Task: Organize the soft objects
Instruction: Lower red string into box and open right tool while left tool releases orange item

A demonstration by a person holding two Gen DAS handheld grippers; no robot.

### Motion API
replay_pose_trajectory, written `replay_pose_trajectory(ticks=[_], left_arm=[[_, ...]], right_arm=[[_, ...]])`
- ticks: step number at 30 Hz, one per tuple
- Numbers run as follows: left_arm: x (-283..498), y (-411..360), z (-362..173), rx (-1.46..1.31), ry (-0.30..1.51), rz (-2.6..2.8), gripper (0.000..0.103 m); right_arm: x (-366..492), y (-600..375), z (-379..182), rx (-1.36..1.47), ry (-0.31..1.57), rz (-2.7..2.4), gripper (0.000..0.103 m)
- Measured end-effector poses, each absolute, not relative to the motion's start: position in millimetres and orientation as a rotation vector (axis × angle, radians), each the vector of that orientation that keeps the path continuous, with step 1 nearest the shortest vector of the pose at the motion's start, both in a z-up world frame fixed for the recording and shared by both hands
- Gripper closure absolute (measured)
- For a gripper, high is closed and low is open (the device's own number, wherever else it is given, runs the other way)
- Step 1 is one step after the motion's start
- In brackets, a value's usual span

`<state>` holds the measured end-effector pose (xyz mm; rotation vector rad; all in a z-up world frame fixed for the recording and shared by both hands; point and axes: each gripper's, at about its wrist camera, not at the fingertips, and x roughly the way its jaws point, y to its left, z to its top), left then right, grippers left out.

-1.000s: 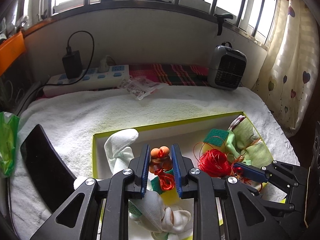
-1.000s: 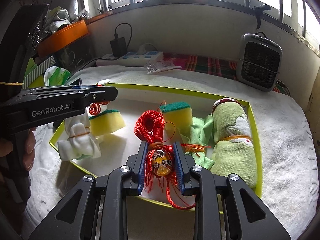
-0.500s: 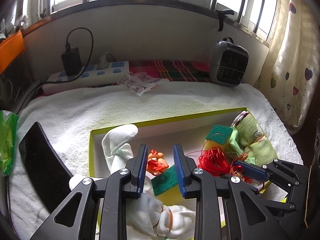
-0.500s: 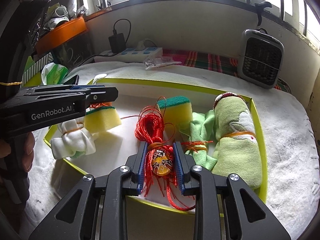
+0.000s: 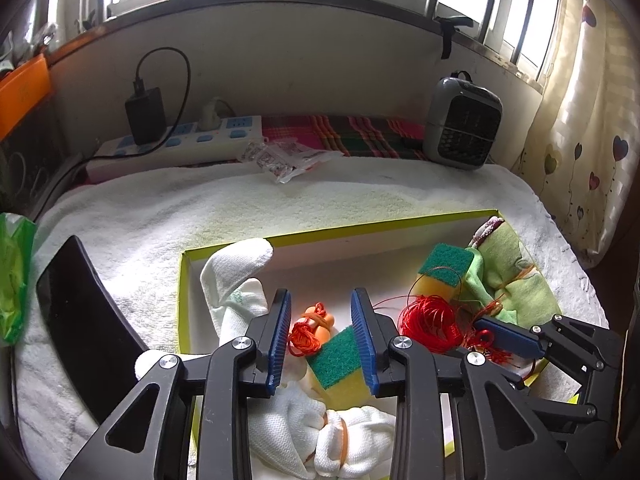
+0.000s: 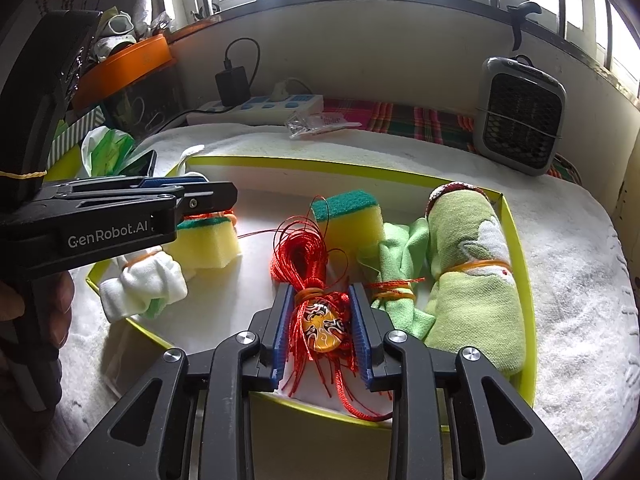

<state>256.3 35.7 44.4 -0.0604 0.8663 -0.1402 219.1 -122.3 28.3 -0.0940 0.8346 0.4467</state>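
A yellow-green tray [image 5: 184, 280] [image 6: 516, 240] holds a white sock bundle [image 5: 232, 276], two yellow sponges [image 5: 340, 364] [image 6: 348, 216], a green towel roll [image 6: 468, 272] and a green cloth [image 6: 396, 264]. My left gripper [image 5: 320, 294] hangs over the tray's left end with its jaws opening. A small orange gourd charm [image 5: 314, 326] lies loose on the tray floor between them, untouched by the pads. My right gripper [image 6: 320, 289] sits at the near rim around a red tassel [image 6: 322, 322] with a painted pendant. Its jaws are opening, but the cords still touch both pads.
A white towel [image 5: 360, 200] covers the surface under the tray. A black phone [image 5: 80, 312] and a green bag [image 5: 14, 280] lie at the left. A power strip [image 5: 180, 148], a plastic packet [image 5: 288, 158] and a grey heater [image 5: 462, 120] stand along the back wall.
My left jaws have spread and let go of the gourd charm, which dropped onto the tray floor beside the sponge. My right jaws have widened slightly around the tassel.
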Motion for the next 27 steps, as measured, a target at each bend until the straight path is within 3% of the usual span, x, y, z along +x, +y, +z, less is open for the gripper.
replay_pose_trajectory(ticks=[14, 27], left_arm=[[238, 34, 52, -0.049, 0.838, -0.118, 0.071], [211, 36, 60, -0.05, 0.827, -0.094, 0.068]], right_arm=[[210, -127, 36, -0.056, 0.808, 0.441, 0.056], [194, -130, 43, -0.031, 0.797, 0.425, 0.055]])
